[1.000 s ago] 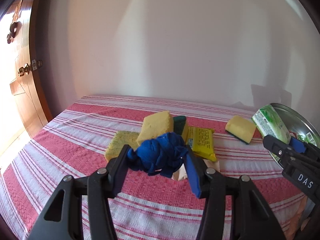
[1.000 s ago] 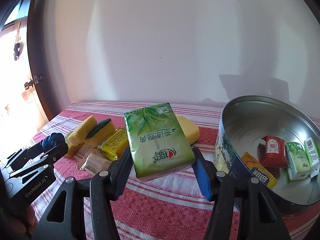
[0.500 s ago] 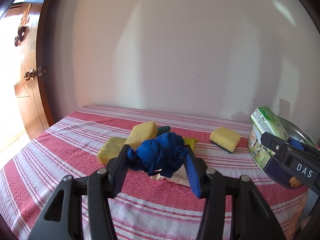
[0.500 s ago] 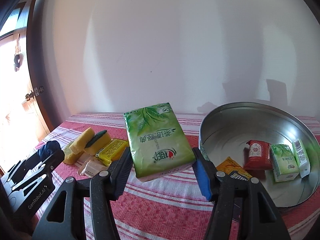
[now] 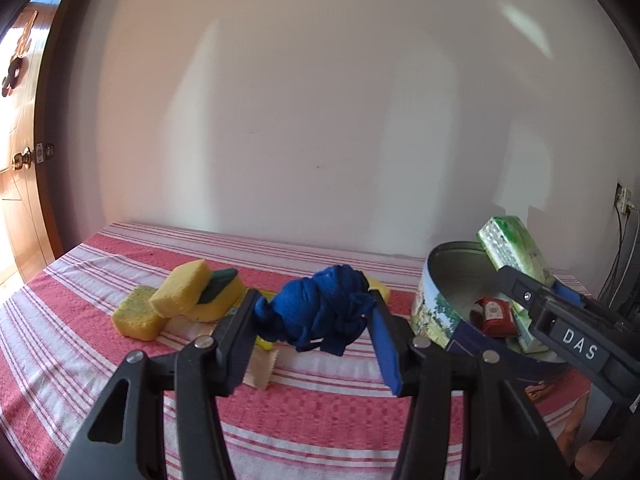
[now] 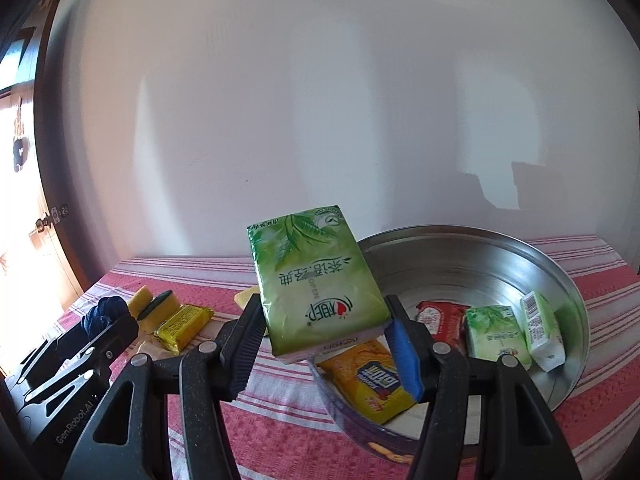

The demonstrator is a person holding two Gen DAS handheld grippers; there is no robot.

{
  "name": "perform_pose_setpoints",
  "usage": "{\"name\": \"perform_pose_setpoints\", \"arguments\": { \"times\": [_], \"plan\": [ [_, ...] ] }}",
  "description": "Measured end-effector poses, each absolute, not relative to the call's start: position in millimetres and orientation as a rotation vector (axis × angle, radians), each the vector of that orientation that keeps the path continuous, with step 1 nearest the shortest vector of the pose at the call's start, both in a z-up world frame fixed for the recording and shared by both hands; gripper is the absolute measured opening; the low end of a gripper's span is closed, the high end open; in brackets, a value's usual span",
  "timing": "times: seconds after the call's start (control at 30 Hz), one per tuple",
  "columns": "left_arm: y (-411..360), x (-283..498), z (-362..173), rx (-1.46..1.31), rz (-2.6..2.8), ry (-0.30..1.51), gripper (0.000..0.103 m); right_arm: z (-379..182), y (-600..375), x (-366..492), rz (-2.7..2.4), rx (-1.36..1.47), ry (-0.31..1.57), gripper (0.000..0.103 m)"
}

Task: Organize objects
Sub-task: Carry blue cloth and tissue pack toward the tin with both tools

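Red-and-white striped cloth [image 5: 100, 364] covers the table below a plain pale wall. Above it the left gripper [image 5: 316, 320] is clamped on a crumpled blue rag [image 5: 320, 314], held clear of the cloth beside the sponges [image 5: 182, 300]. To its right, the right gripper [image 6: 324, 328] is clamped on a green tissue pack [image 6: 316, 286], tilted over the near rim of the round tin [image 6: 560, 276], where smaller packets [image 6: 496, 336] lie.
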State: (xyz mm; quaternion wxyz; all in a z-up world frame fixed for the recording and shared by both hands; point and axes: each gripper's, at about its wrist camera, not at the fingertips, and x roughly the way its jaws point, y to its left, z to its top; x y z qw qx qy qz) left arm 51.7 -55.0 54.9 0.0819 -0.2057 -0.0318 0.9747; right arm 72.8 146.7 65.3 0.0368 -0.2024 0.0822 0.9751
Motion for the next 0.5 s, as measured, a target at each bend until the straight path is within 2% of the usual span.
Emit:
{"name": "perform_pose_setpoints", "arguments": {
  "times": [0.5],
  "plan": [
    [40,45,63,-0.576,2.777,-0.018,0.052,65,231,80,2.83,-0.6,0.267,0.061]
  ]
}}
